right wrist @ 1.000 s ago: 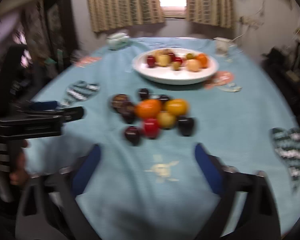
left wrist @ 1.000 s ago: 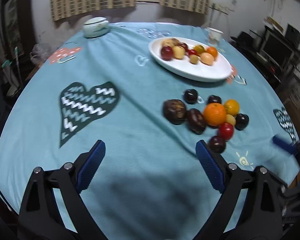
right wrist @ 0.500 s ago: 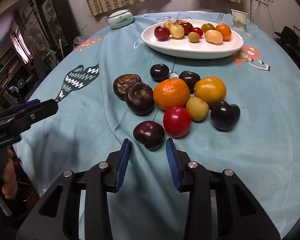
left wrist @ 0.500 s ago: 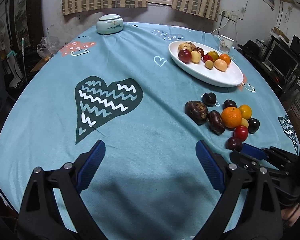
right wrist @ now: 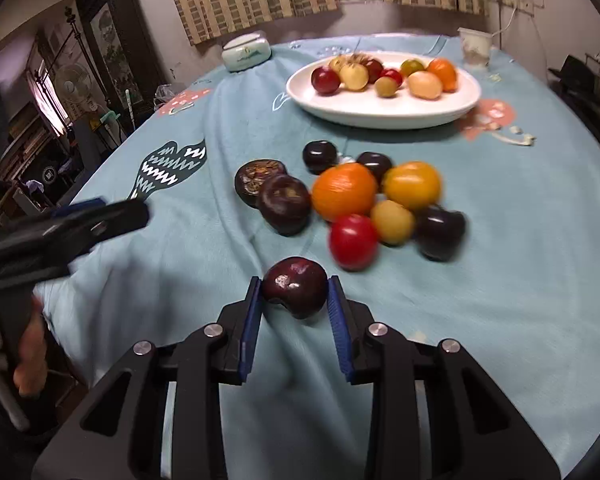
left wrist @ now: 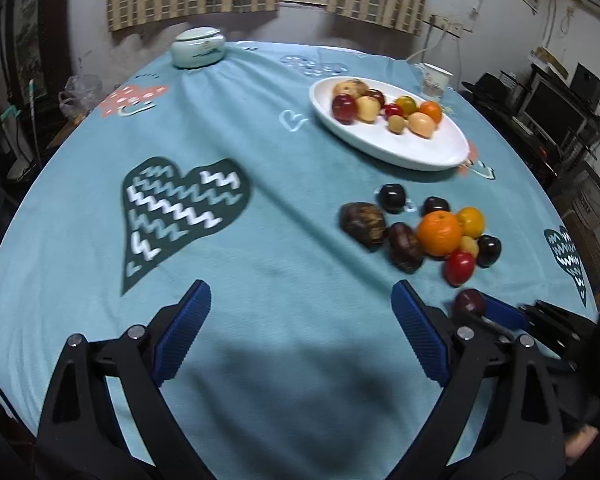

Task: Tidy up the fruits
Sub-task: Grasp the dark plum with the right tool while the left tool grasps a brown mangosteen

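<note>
Right gripper (right wrist: 294,290): the jaws have just been closing, and its blue pads (right wrist: 249,322) now sit against both flanks of a dark red plum-like fruit (right wrist: 295,286), clamped on it. The fruit looks to be resting on the teal tablecloth (right wrist: 500,300), at the near edge of the loose pile. In the left wrist view the same fruit (left wrist: 469,302) shows at about 4 o'clock from the pile, with the right gripper's blue fingertip (left wrist: 504,312) just behind it.

Left gripper (left wrist: 302,322): jaws wide apart, nothing between them, only bare cloth and shadow below (it is seen from the right wrist view at 9 o'clock, a hand (right wrist: 28,356) wrapped round its handle).

Loose pile on the cloth, beyond the gripped fruit:
- large orange (right wrist: 344,191) in the middle
- smaller yellow-orange fruit (right wrist: 412,185) touching it at 3 o'clock
- red round fruit (right wrist: 353,242) at 6 o'clock of the orange, a pale yellow fruit (right wrist: 392,222) beside it
- dark glossy fruit (right wrist: 440,232) at the right end
- two dark brown wrinkled fruits (right wrist: 284,204) at 9 o'clock, touching each other
- two small black fruits (right wrist: 319,156) at 12 o'clock

White oval platter (right wrist: 380,114) farther back, well apart from the pile, carrying red, yellow, green-yellow and orange fruits along its far side. Lidded ceramic jar (right wrist: 246,54) at 10 o'clock of the platter; paper cup (right wrist: 475,46) at 2 o'clock. Dark heart print (left wrist: 180,208) on the cloth left of centre.
</note>
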